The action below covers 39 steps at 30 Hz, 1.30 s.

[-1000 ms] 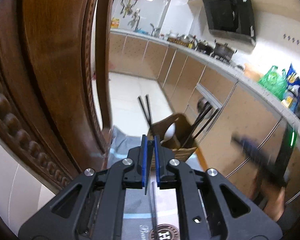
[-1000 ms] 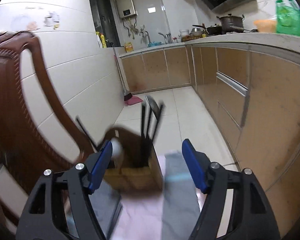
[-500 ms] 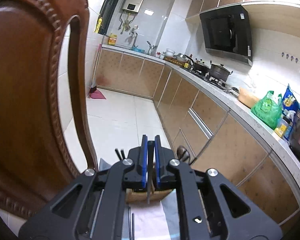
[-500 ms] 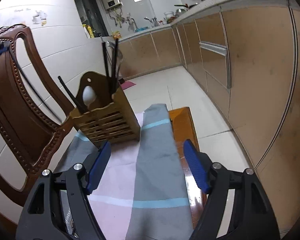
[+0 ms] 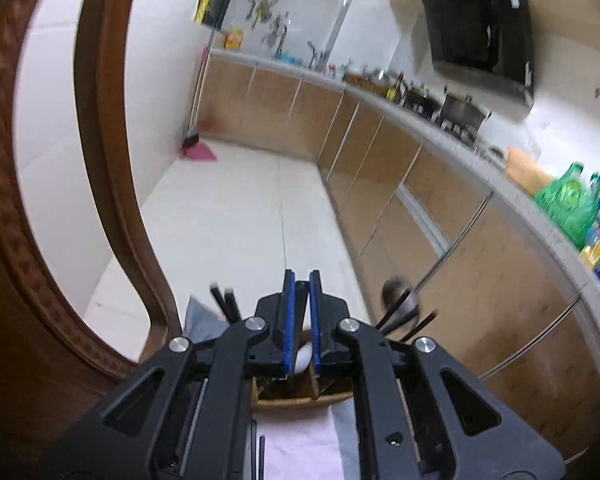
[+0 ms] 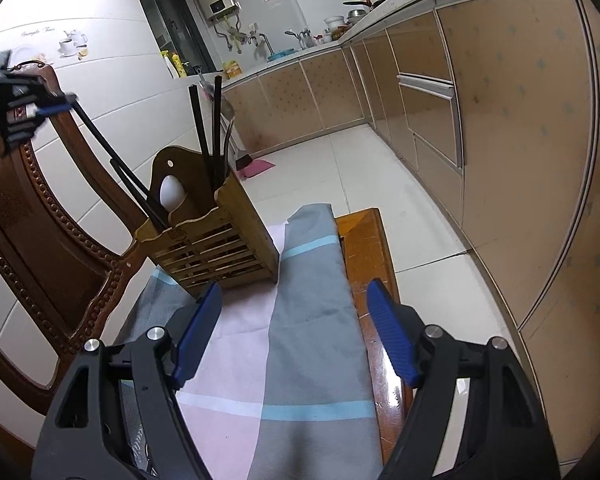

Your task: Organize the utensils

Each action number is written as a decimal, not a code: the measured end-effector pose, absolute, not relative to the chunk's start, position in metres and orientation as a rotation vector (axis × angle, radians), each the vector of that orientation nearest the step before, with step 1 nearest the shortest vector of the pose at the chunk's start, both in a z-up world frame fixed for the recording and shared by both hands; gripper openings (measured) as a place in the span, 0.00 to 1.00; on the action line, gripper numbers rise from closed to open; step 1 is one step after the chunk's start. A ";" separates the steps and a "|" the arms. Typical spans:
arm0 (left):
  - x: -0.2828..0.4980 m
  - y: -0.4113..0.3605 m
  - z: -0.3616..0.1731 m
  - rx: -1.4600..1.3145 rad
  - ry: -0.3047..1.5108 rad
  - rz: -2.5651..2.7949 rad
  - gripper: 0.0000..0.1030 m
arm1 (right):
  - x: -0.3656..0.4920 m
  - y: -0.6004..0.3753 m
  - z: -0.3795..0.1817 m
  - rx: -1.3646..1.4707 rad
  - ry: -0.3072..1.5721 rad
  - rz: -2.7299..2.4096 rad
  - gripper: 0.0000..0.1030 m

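Note:
A slatted wooden utensil holder (image 6: 216, 252) stands on a striped cloth (image 6: 312, 320). It holds a white spoon (image 6: 171, 192), upright black chopsticks (image 6: 204, 128) and a metal spoon. My left gripper (image 6: 58, 109) is up at the left, shut on a long black chopstick (image 6: 112, 160) that slants down into the holder's left compartment. In the left wrist view the left gripper (image 5: 301, 280) pinches that chopstick (image 5: 301, 308) above the holder (image 5: 296, 398) and the white spoon (image 5: 303, 356). My right gripper (image 6: 296, 312) hangs open and empty low over the cloth, just in front of the holder.
A carved wooden chair (image 6: 60, 240) stands left of the holder, close to the left gripper. The cloth covers a small wooden table whose bare edge (image 6: 368, 248) shows on the right. Kitchen cabinets (image 6: 500, 140) line the right side across a tiled floor.
The left gripper has carried the chopstick along the chair back to just above the holder. The right gripper sank toward the cloth, then held still, open.

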<state>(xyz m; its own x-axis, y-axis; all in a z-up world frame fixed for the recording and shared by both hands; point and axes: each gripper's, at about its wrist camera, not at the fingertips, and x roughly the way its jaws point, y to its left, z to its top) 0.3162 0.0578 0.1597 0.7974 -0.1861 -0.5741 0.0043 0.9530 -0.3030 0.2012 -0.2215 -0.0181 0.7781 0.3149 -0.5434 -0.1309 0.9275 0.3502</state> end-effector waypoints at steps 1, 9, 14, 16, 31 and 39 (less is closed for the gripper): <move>0.318 0.056 0.151 -0.288 0.661 -0.106 0.07 | 0.201 -0.221 -0.018 0.302 0.635 0.248 0.71; 0.264 0.038 0.077 -0.138 0.732 -0.073 0.61 | 0.202 -0.209 -0.019 0.288 0.644 0.274 0.71; 0.242 0.026 0.007 0.003 0.890 -0.063 0.42 | 0.198 -0.199 -0.018 0.279 0.651 0.296 0.71; 0.249 0.019 -0.018 0.011 0.946 -0.058 0.37 | 0.198 -0.195 -0.018 0.274 0.657 0.307 0.71; 0.325 0.007 -0.120 0.012 1.087 0.041 0.12 | 0.202 -0.184 -0.024 0.264 0.695 0.342 0.71; 0.326 0.021 -0.123 -0.055 1.090 0.022 0.06 | 0.205 -0.183 -0.025 0.264 0.710 0.351 0.71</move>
<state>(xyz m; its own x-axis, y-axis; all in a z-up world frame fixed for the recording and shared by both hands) 0.3264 0.0207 -0.1231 0.4625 -0.0092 -0.8866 -0.0452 0.9984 -0.0340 0.2048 -0.1833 -0.0251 0.7044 0.3997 -0.5865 -0.2230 0.9091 0.3518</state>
